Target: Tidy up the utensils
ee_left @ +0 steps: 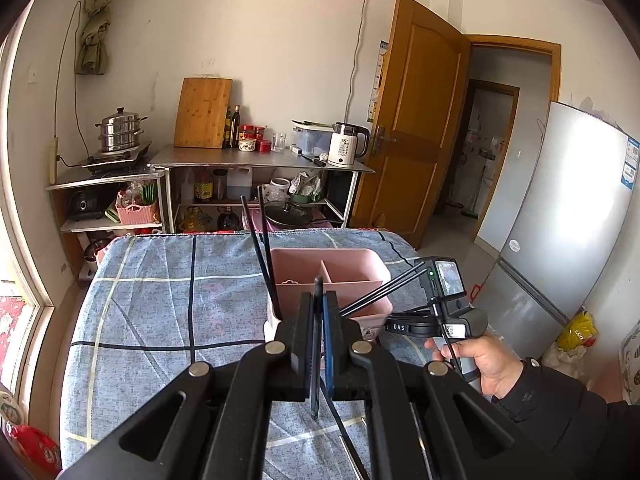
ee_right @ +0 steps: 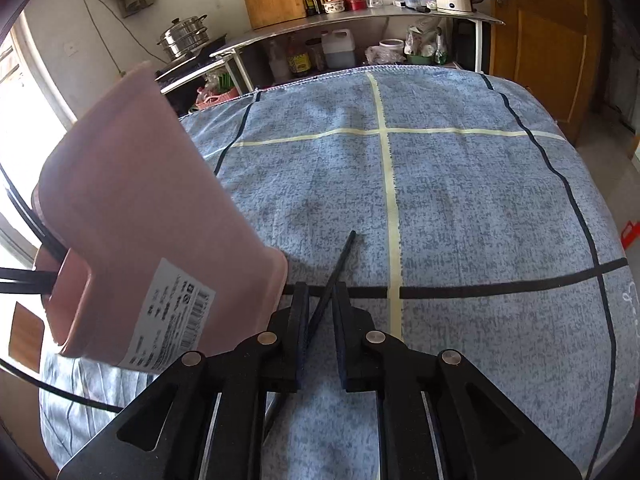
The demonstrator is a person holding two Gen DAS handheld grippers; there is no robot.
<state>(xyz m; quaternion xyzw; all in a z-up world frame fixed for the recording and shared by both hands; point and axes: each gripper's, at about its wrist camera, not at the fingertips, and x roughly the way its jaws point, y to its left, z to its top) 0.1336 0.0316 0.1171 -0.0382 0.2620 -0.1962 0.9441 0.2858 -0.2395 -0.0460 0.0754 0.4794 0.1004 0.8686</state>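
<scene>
A single black chopstick [ee_left: 317, 320] is clamped upright between the fingers of the left gripper [ee_left: 319, 300], just near of a pink divided utensil holder [ee_left: 332, 280] that stands on a table covered with a blue checked cloth [ee_left: 160, 300]. Two black chopsticks [ee_left: 262, 248] are seen leaning out of the holder's left compartment, and another pair [ee_left: 384, 288] slants out over its right rim. To the right of the holder, the right gripper's body and camera are seen in the left wrist view, gripped by the person's right hand [ee_left: 480, 360]. In the right wrist view, the right gripper [ee_right: 322, 300] is closed on another black chopstick [ee_right: 336, 272], which is held at a tilt with its far tip over the blue cloth [ee_right: 460, 200]. The pink holder [ee_right: 140, 220] fills the left of that view, just beside the gripper, with a white barcode label [ee_right: 172, 316] on its near wall. Along the far wall a steel shelf unit [ee_left: 260, 160] is seen, with a white kettle [ee_left: 346, 144], a bamboo cutting board [ee_left: 203, 112] and a steel steamer pot [ee_left: 120, 130] on it.
</scene>
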